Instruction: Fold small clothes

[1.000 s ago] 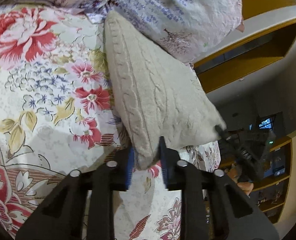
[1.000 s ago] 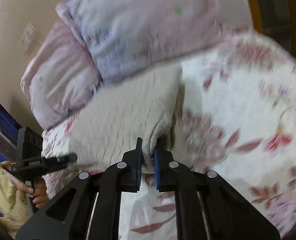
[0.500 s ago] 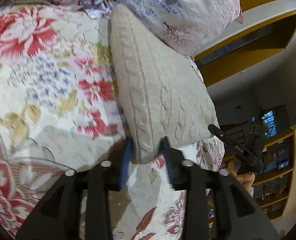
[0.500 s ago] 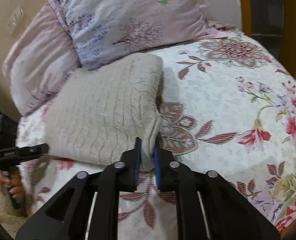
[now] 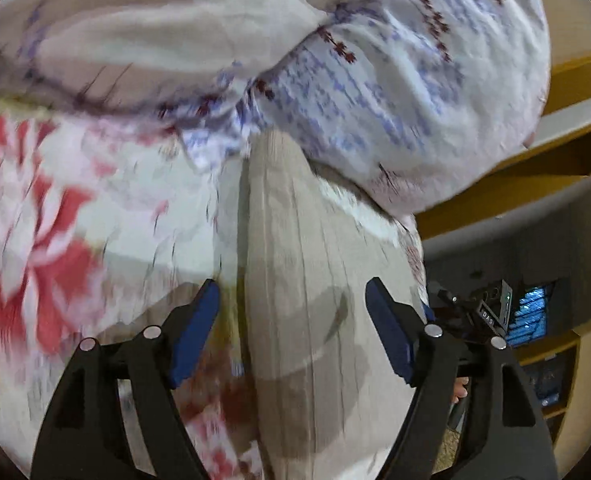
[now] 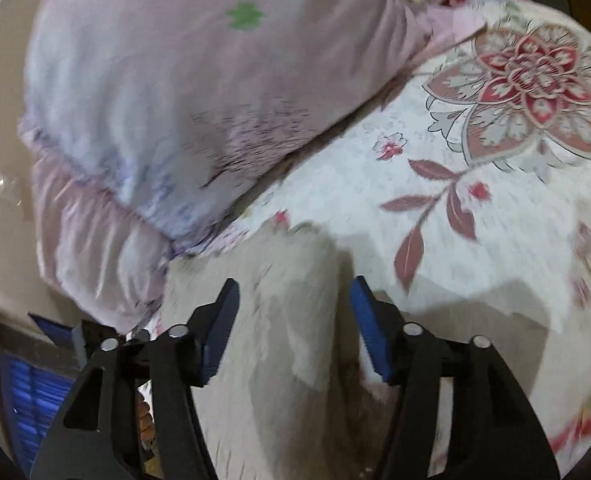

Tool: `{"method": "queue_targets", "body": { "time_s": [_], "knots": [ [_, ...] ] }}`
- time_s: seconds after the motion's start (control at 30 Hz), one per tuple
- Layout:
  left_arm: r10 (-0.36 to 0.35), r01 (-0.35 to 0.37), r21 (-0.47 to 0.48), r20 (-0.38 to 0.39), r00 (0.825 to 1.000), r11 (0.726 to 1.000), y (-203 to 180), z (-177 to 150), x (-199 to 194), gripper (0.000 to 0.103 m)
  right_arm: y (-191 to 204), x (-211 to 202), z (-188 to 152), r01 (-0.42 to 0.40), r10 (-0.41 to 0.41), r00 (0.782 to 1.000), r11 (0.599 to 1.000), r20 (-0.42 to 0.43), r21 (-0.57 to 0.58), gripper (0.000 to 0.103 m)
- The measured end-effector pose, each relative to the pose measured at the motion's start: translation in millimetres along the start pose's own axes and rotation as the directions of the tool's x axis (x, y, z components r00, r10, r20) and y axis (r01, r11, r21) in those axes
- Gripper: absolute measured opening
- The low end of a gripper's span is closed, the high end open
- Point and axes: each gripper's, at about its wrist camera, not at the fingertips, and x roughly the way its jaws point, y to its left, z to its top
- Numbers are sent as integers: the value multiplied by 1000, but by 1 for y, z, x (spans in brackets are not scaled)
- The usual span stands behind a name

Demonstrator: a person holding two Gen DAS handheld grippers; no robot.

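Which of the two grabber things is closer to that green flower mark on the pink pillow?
Right. The right gripper, open over the beige knit, faces the green flower mark. The left gripper hangs open over the knit's other end; its view lacks the mark.

The folded knit garment [image 5: 319,320] is plain beige with ribbed lines, lying on a white bedsheet [image 5: 75,216] printed with red and pink flowers and dusky-red leaves. Behind the garment, the pillows [image 6: 167,80] are pale lilac-pink with purple-blue sprigs and one green flower. Both grippers are black with blue pads [image 5: 193,332].
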Motion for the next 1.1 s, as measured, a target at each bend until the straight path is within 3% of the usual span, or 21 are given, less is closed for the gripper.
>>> {"method": "queue_targets", "body": {
  "time_s": [0.07,0.13,0.17,0.2,0.3,0.37,0.4,0.47,0.53,0.6,0.7,0.77,0.83,0.87,0.9,1.0,1.1],
  "knots": [
    [12,-12,-6,-4,1000,1000,-1,10,12,68,-3,14,5,-12,13,999,1000,-36,20,44],
    [8,-8,-5,-22,1000,1000,-4,17,24,55,3,25,5,-13,13,998,1000,-65,-8,30],
    [12,-12,-3,-25,1000,1000,-6,20,29,45,8,26,5,-13,11,998,999,-59,-37,16],
    [28,-28,2,-21,999,1000,-8,24,33,34,16,22,4,-10,7,999,996,-32,-84,11],
    [39,-39,26,3,999,999,-10,31,34,15,40,-3,3,10,8,997,977,81,-214,9],
    [56,-58,63,35,998,996,-13,32,29,12,50,-13,3,40,-5,991,961,130,-274,9],
    [78,-82,84,51,996,993,-14,30,28,11,52,-12,4,88,-48,989,952,141,-293,9],
    [125,-131,98,62,990,987,-14,26,30,10,47,4,8,171,-144,983,943,110,-286,9],
    [176,-183,112,72,982,977,-15,25,35,10,38,26,6,263,-253,965,922,74,-286,8],
    [222,-232,128,87,971,964,-17,26,43,8,37,37,5,297,-289,955,911,70,-287,8],
    [220,-229,110,82,972,967,-15,28,43,9,43,39,6,302,-296,953,907,65,-294,10],
    [188,-196,106,87,978,975,-17,24,35,13,45,28,4,265,-255,964,924,71,-276,14],
    [158,-168,111,92,983,979,-16,19,20,28,38,7,-1,206,-193,978,948,75,-243,26],
    [127,-137,117,90,988,984,-17,13,12,43,36,-1,-5,171,-158,985,958,76,-228,33],
    [114,-125,118,96,989,985,-12,6,-4,52,32,-12,-13,118,-105,992,970,72,-213,36],
    [57,-67,125,85,995,990,-9,-14,-26,61,24,-27,-33,58,-50,998,979,44,-193,36],
    [23,-28,109,42,999,994,-7,-33,-29,63,18,-29,-51,35,-30,999,982,27,-186,35]
  ]
}}
